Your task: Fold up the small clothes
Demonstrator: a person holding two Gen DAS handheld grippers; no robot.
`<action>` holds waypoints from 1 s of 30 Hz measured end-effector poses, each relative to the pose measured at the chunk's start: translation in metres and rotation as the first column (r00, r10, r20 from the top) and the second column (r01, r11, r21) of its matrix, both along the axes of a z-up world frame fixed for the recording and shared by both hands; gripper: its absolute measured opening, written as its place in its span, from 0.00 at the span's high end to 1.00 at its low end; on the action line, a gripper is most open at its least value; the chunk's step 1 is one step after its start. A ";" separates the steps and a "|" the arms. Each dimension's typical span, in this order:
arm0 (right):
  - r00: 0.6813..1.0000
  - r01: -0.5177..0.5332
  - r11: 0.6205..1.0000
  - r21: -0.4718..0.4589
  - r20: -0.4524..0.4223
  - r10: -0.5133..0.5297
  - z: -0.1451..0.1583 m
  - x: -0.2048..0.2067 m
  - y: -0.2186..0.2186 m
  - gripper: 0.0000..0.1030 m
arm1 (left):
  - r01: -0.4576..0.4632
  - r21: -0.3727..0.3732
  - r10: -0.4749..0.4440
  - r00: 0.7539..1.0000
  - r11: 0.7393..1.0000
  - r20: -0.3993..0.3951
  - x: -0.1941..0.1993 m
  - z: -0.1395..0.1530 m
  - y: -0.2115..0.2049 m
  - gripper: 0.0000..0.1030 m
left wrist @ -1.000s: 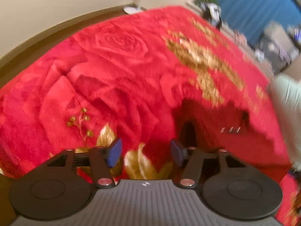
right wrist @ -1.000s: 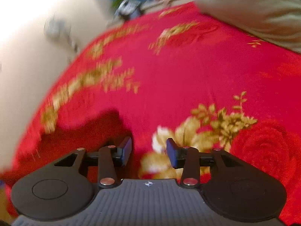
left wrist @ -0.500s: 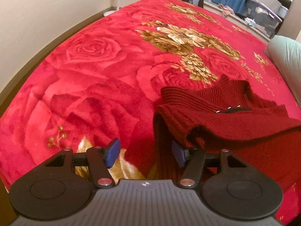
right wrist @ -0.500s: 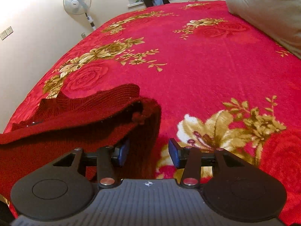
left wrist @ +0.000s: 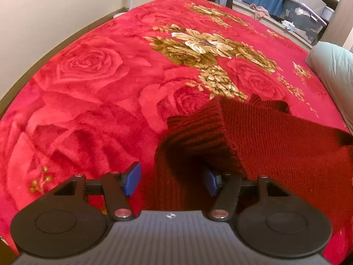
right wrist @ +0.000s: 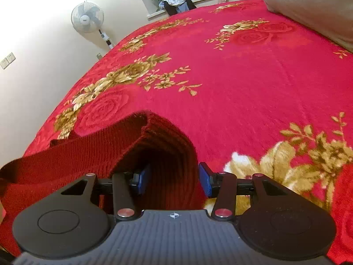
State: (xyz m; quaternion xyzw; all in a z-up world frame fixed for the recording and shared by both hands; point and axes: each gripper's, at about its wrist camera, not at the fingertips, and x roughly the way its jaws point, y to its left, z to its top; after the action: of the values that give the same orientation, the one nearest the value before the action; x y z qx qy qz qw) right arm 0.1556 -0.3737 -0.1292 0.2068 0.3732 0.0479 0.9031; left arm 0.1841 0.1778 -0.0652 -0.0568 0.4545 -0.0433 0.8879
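A dark red knitted sweater (left wrist: 275, 145) lies bunched on the red rose-patterned blanket (left wrist: 92, 84). Its ribbed edge (left wrist: 198, 137) rises in a fold right in front of my left gripper (left wrist: 171, 180). That gripper is open: cloth drapes over its right finger and lies between the jaws, and the left pad (left wrist: 132, 177) stands clear of it. In the right wrist view the same sweater (right wrist: 72, 161) arches up over the left finger of my right gripper (right wrist: 173, 182). This gripper is open too, with a ribbed fold (right wrist: 174, 172) loose between its blue pads.
A pale pillow (right wrist: 308, 4) lies at the blanket's right side. A standing fan (right wrist: 88, 19) is by the wall. Clothes (right wrist: 176, 0) are piled on the far sill, and storage boxes (left wrist: 304, 11) stand beyond the bed.
Both grippers moved in toward the sweater. It was a blurred dark patch ahead, and now its folds lie between both pairs of jaws and over their inner fingers.
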 end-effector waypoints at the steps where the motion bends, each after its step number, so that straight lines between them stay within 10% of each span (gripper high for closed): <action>1: 1.000 0.002 1.000 0.004 0.003 -0.002 0.000 0.002 -0.001 0.52 | -0.001 -0.005 0.001 1.000 1.000 0.007 0.003 0.000 -0.001 0.38; 7: 1.000 0.013 0.999 0.036 0.016 -0.014 -0.005 0.016 -0.003 0.58 | 0.016 0.003 -0.016 0.998 1.000 0.065 0.014 0.003 -0.011 0.53; 9: 0.999 0.012 0.998 0.054 0.029 -0.013 -0.005 0.020 -0.003 0.86 | 0.040 0.016 -0.041 0.996 0.999 0.076 0.015 0.002 -0.015 0.76; 12: 0.996 0.023 0.998 0.053 0.087 -0.028 0.002 0.023 -0.002 0.89 | 0.061 0.033 -0.063 0.993 0.998 0.097 0.016 0.005 -0.014 0.89; 20: 0.947 0.039 0.996 0.076 0.317 -0.061 0.038 0.019 0.006 0.89 | -0.063 0.049 0.053 0.981 0.997 0.189 0.014 0.015 0.008 0.89; 26: 0.999 0.023 0.998 -0.052 0.048 -0.020 0.007 0.049 0.015 0.71 | -0.084 -0.011 0.084 0.996 0.996 0.020 0.027 -0.007 0.019 0.83; 30: 1.000 0.017 1.000 -0.016 0.026 -0.017 0.007 0.045 0.006 0.63 | -0.081 -0.156 0.075 0.996 0.984 -0.042 0.023 -0.010 0.031 0.53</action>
State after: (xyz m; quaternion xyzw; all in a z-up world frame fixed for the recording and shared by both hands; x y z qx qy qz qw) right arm 0.2007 -0.3677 -0.1222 0.2022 0.3600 0.0399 0.9099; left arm 0.2071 0.2093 -0.0756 -0.1453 0.4628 -0.0434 0.8734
